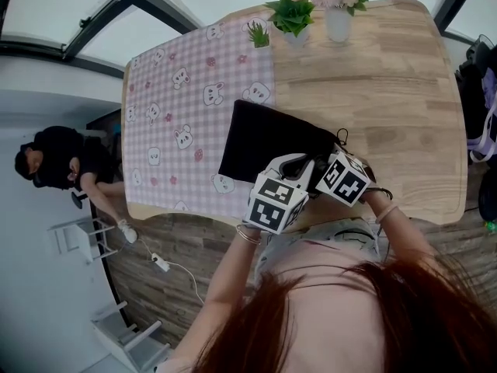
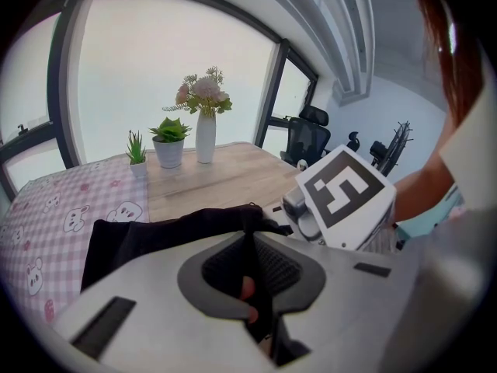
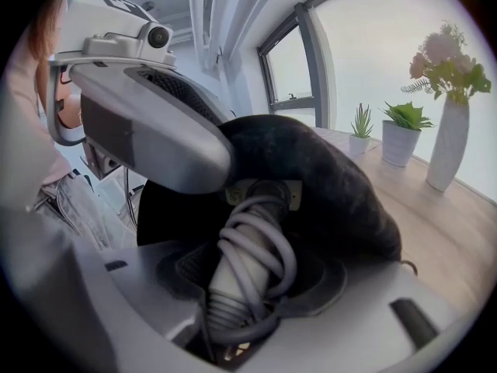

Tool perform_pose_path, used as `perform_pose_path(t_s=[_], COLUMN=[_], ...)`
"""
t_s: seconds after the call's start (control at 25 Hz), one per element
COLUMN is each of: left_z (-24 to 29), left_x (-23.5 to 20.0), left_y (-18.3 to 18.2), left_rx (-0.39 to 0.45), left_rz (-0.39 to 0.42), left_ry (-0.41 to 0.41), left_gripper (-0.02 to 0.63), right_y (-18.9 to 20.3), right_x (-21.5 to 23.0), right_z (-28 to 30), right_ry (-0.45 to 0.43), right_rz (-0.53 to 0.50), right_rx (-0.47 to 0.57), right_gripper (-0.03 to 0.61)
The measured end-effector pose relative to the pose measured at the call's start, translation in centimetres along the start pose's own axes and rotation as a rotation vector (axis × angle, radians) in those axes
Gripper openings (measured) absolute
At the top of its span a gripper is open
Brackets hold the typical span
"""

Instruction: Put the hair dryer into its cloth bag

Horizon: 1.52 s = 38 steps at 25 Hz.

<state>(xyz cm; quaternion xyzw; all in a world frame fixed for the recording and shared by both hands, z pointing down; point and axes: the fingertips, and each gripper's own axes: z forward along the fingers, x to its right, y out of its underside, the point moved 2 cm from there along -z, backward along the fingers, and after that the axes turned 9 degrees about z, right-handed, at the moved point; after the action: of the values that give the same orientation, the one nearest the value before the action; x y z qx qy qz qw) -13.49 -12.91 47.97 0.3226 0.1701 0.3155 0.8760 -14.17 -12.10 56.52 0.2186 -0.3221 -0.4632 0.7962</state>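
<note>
The black cloth bag [image 1: 264,140] lies across the edge of the pink checked cloth and the bare wood, its mouth toward me. My left gripper [image 1: 283,179] is shut on the bag's rim; in the left gripper view a fold of black cloth [image 2: 155,235] is pinched between the pads of the left gripper [image 2: 250,266]. My right gripper [image 3: 248,282] is shut on the hair dryer's handle [image 3: 245,247], which is wrapped in its grey cord. The dryer's head is hidden inside the bag [image 3: 326,185]. The left gripper [image 3: 147,130] holds the mouth up just above it.
A white vase of flowers [image 1: 338,14], a potted plant [image 1: 293,18] and a small green plant [image 1: 258,35] stand at the table's far edge. A person in black [image 1: 58,162] is down at the left. A power strip [image 1: 159,263] lies on the floor.
</note>
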Motion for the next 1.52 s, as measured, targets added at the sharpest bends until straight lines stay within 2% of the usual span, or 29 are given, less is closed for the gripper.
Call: perform_pose_path(t_s=[0.36,0.52,0.72,1.28,1.52], left_z=[0.0,0.2,0.2,1.0,1.2], left_x=[-0.1,-0.2,-0.5,-1.0,-1.3], left_y=[0.4,0.4,0.8,1.1,1.2], left_rx=[-0.012,-0.004,-0.010,-0.002,-0.003], left_rz=[0.001,-0.023,-0.023,-0.086,-0.106], left_ry=[0.007,0.013,0.008,0.032,0.048], left_gripper=[0.029,0.029,0.029,0.029,0.029], right_y=[-0.5,-1.0,-2.2,-3.1,-3.2], right_x=[0.2,0.5,1.0,1.5,1.7], right_z=[0.9,1.3,2.1,3.0,3.3], right_ry=[-0.026,-0.039,-0.043,-0.061,-0.077], right_rz=[0.026,0.024,0.007,-0.074,-0.048], right_rx=[0.019,0.026,0.076,0.114,0.132], right_gripper=[0.216,0.216,0.215,0.216,0.221])
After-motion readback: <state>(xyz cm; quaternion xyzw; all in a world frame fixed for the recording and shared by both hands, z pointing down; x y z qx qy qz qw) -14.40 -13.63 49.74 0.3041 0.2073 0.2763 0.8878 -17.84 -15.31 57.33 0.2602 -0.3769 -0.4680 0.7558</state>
